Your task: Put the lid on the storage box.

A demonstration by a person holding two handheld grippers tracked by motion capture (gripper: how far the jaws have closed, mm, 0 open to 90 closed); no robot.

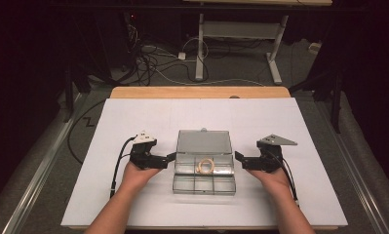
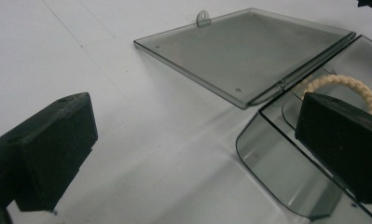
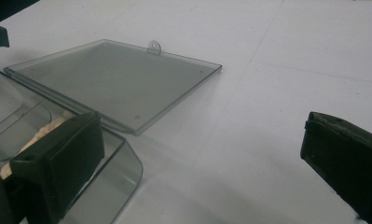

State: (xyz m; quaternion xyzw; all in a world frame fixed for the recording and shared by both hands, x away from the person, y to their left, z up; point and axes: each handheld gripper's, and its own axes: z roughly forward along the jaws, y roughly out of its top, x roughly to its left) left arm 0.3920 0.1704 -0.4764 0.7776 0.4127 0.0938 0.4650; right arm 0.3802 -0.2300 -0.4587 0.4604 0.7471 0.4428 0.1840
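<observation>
Holding both grippers, left (image 1: 171,156) and right (image 1: 237,156), wide beside the open box (image 1: 204,181); bumping could be sliding it, spilling the rope ring (image 1: 205,166).

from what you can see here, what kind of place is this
Probably a lab or recording workspace: a white-topped table ringed by dark curtains, loose cables on the floor, and another desk frame behind.

Left tongs (image 1: 171,156), right tongs (image 1: 238,156): jaws apart, facing inward.
</observation>
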